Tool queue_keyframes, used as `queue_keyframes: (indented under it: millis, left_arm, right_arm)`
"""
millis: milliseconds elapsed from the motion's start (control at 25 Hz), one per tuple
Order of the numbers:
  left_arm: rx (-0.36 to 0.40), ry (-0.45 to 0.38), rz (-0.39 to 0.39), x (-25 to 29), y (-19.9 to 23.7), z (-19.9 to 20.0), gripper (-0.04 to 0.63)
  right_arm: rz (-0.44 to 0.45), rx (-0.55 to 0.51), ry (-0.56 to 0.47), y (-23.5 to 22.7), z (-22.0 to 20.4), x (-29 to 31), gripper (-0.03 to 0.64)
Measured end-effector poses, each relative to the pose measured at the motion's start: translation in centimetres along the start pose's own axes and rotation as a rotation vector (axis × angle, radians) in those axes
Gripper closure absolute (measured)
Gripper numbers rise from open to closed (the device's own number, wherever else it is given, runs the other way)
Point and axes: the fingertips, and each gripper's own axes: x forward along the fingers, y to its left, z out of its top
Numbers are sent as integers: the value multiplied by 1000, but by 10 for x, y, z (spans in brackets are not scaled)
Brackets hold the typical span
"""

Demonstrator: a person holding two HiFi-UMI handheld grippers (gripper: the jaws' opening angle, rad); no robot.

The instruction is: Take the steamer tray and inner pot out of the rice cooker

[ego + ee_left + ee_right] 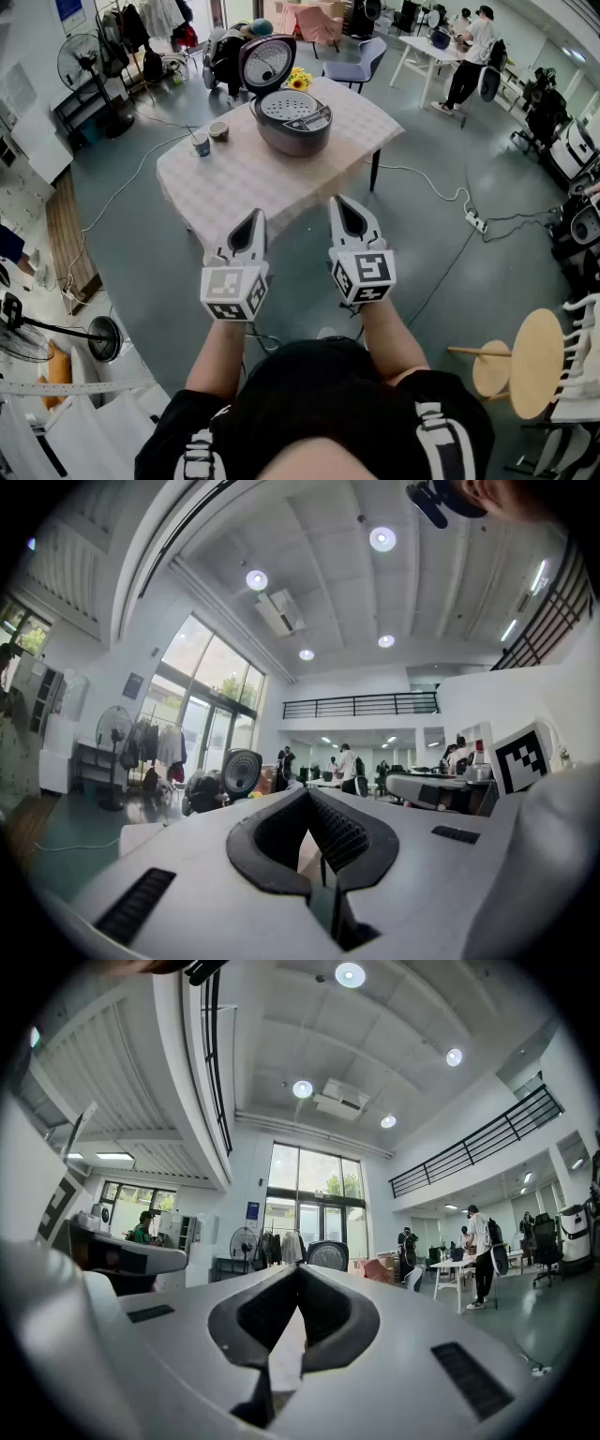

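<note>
Our left claw (256, 216) is pressed together with nothing between its jaws, and our right claw (340, 202), just beside it but not touching it, is pressed together and empty as well. We hold both about level, pointing forward at the near edge of the tabletop (246, 183), which wears a pale checked cloth. Well ahead of the two claws, roughly on the line between them and toward the far end of the tabletop, stands the rice cooker (298, 131) with its lid (267, 62) swung up and open behind it. The steamer tray (284, 105), pale and perforated, sits in the mouth of the cooker, well apart from either claw. Ahead and to the left of the left claw two small cups (209, 138) stand close together near the tabletop's left edge. Beyond the cooker some yellow flowers (299, 82) show beside the lid, and a blue chair (363, 60) stands farther off. To the right of the right claw a power strip (476, 222) lies on the grey floor (441, 159), and nearer us on that side stands a round wooden stool (536, 361).
</note>
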Motion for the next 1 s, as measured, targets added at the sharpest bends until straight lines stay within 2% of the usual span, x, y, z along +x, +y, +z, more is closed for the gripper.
queue_keyframes:
  millis: [240, 520, 1000]
  left_arm:
    - [0, 7, 6, 14, 3, 0, 592]
    - [16, 16, 9, 45, -4, -1, 592]
    - [39, 21, 27, 125, -45, -3, 592]
  right_arm:
    - [12, 18, -18, -4, 4, 13, 618]
    - [17, 54, -29, -30, 6, 26, 618]
    - [49, 61, -34, -113, -1, 51, 618]
